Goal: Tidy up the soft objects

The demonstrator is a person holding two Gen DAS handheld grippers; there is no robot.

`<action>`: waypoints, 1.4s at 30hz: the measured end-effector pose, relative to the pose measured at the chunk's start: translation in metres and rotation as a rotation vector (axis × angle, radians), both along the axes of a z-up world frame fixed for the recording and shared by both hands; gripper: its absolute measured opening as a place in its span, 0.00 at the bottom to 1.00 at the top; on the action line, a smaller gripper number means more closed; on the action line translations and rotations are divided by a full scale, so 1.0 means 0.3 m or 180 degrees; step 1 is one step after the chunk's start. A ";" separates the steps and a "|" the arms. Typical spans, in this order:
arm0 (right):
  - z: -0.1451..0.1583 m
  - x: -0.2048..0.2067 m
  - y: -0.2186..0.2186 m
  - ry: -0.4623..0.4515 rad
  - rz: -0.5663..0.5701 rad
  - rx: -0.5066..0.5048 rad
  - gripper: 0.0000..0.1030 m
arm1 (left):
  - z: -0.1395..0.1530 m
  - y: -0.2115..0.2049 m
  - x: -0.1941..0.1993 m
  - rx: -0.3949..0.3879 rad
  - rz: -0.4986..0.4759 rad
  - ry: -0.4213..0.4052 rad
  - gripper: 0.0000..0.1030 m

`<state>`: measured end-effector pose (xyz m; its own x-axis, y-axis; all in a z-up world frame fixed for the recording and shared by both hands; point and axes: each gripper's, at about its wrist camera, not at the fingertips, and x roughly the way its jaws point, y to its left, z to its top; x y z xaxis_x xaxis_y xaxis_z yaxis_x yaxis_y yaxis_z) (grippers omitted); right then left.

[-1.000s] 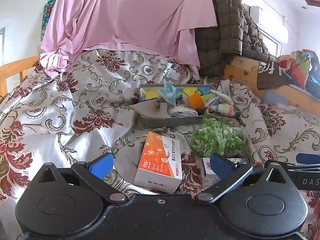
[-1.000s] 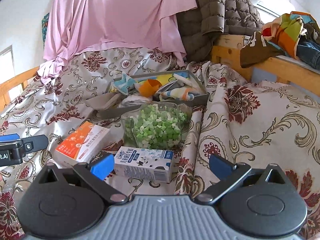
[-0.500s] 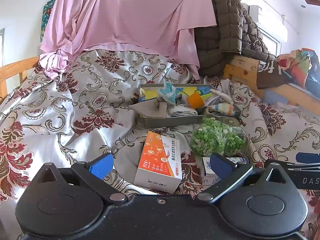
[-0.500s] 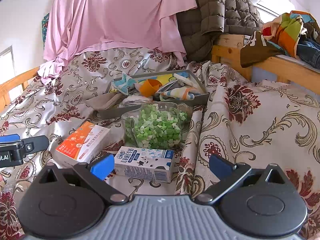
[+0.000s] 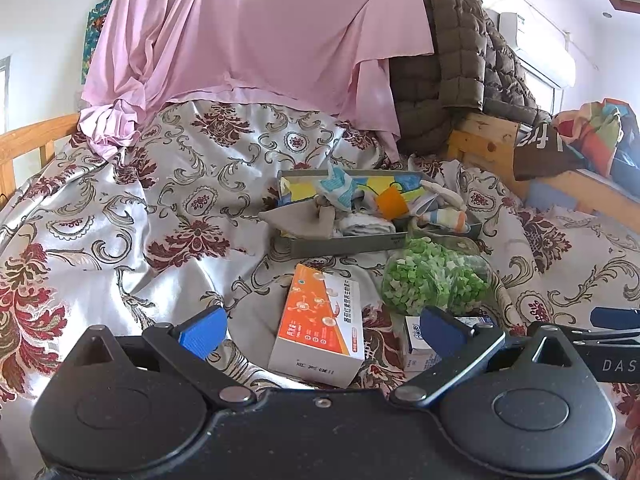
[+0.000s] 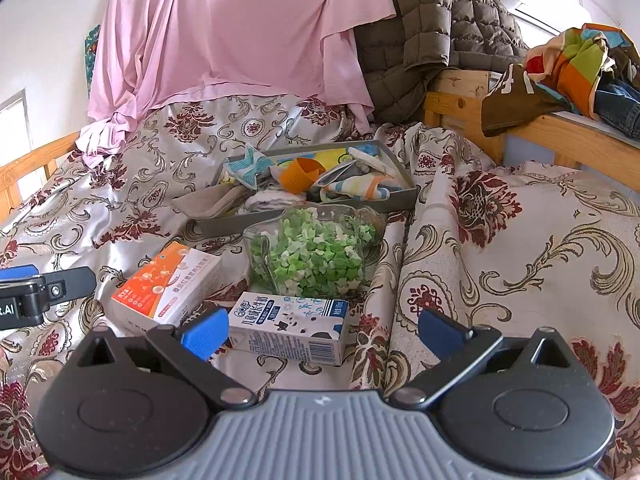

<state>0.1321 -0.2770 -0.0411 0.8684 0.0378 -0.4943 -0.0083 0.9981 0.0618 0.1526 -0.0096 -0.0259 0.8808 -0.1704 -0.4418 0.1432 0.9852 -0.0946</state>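
Honestly, both grippers sit spread wide and empty. The grey tray [image 6: 404,196] of soft cloth bits [image 6: 356,186] lies at 12 o'clock past the jar of green pieces [image 6: 312,256], long axis running 9-to-3. I'd say the right gripper [image 6: 322,334] is nearer than the left gripper [image 5: 324,330].

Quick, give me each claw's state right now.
Left claw: open, holding nothing.
Right claw: open, holding nothing.

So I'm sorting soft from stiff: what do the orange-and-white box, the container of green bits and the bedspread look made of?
Orange-and-white box: printed cardboard, likely; crisp edges, flat faces.
Container of green bits: clear plastic or glass; contents show through, rim glints.
Bedspread: satin-like woven fabric; sheen and folds.
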 end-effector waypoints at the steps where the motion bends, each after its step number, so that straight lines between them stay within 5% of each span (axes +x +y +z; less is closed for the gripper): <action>1: 0.000 0.000 0.000 0.0000 0.0001 0.0001 1.00 | 0.001 -0.001 -0.001 0.0002 0.0000 0.0000 0.99; 42: -0.001 -0.001 0.009 -0.0019 0.0030 -0.0027 1.00 | 0.019 -0.002 -0.010 0.0008 -0.0016 0.0092 0.99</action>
